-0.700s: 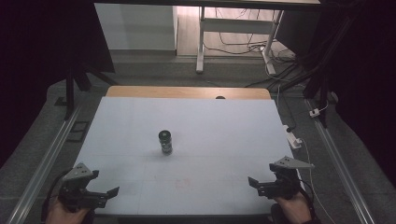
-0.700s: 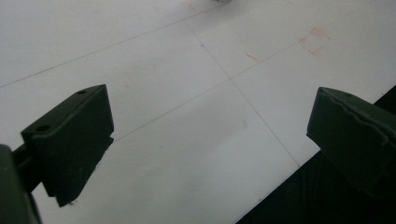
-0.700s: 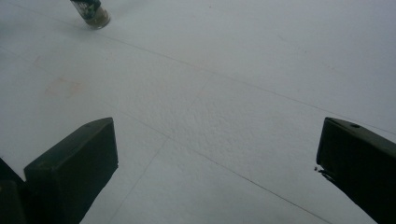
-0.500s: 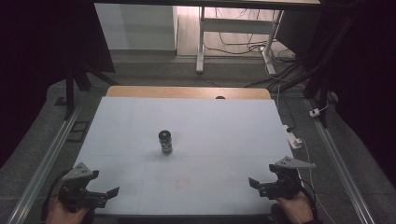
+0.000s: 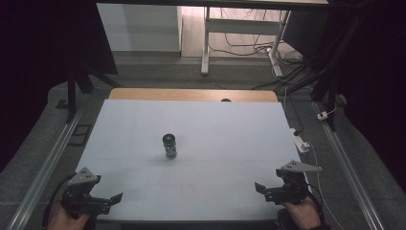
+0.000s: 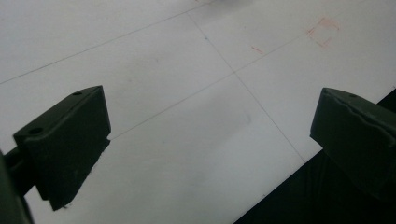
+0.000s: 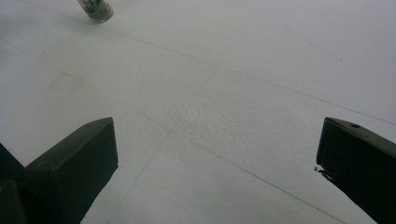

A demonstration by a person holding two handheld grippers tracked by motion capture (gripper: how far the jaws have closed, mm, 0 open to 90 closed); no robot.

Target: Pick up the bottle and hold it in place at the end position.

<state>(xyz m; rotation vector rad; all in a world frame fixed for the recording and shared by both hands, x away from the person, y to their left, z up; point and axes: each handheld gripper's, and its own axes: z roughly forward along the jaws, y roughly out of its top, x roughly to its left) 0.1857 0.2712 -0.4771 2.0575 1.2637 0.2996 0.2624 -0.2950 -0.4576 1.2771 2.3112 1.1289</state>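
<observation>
Both grippers sit at the near edge of the white table [image 5: 230, 124], one toward each near corner, and each is held in a hand. Left gripper [image 5: 103, 201] is by the near left corner, its grey three-cornered plate on top and its jaws pointing along the near edge toward the middle. In the left gripper view its two black jaws stand wide apart with nothing between them, over bare white surface marked with thin lines; the table's near edge and the dark beyond it cut across the lower right. Right gripper [image 5: 263, 190] is by the near right corner, jaws pointing inward toward the left one. In the right gripper view its jaws are likewise spread wide and grip nothing, and a faint reddish mark [image 7: 67, 82] shows on the surface ahead.

Farther in, close to the middle of the table, a small dark jar [image 5: 169, 146] stands upright, well apart from both grippers. Its base [image 7: 95, 9] shows at the top of the right gripper view.

Along the far edge runs a bare wooden strip [image 5: 191, 94].
</observation>
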